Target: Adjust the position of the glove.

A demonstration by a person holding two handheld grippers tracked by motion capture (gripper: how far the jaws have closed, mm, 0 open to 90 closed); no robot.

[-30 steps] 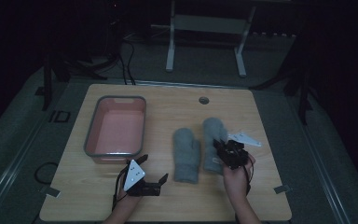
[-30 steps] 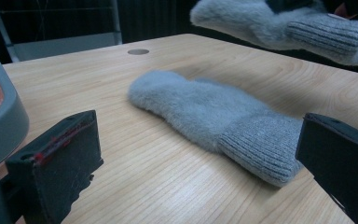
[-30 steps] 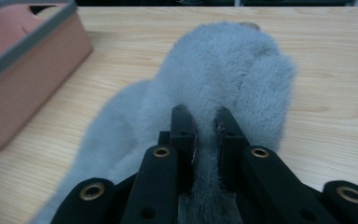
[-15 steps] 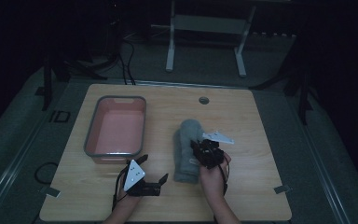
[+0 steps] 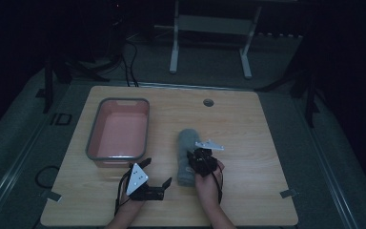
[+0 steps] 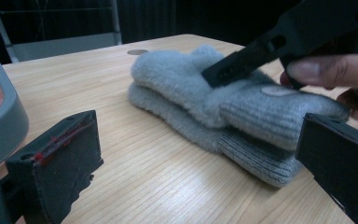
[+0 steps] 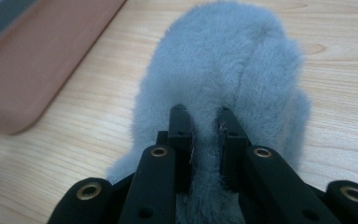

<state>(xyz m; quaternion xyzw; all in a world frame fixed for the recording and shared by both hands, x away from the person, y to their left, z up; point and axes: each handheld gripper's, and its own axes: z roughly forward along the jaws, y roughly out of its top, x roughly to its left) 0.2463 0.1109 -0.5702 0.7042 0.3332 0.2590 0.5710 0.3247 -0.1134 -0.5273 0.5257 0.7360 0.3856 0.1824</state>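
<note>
High view: two grey fleece mittens are seen stacked one on the other at the near centre of a wooden table (image 5: 267, 124), the upper mitten (image 5: 188, 143) lying on the lower mitten (image 6: 242, 151), whose ribbed cuff is seen jutting out beneath in the left gripper view. The right gripper (image 5: 201, 160) is held over the near end of the pile, its jaws nearly closed and pinching a ridge of the upper mitten's fleece, as seen in the right gripper view (image 7: 204, 135). The left gripper (image 5: 156, 187) is rested on the table just left of the mittens, its jaws spread wide with nothing between them. A grey-rimmed pink tub (image 5: 93, 138) is set to the far left, well apart from the mittens.
</note>
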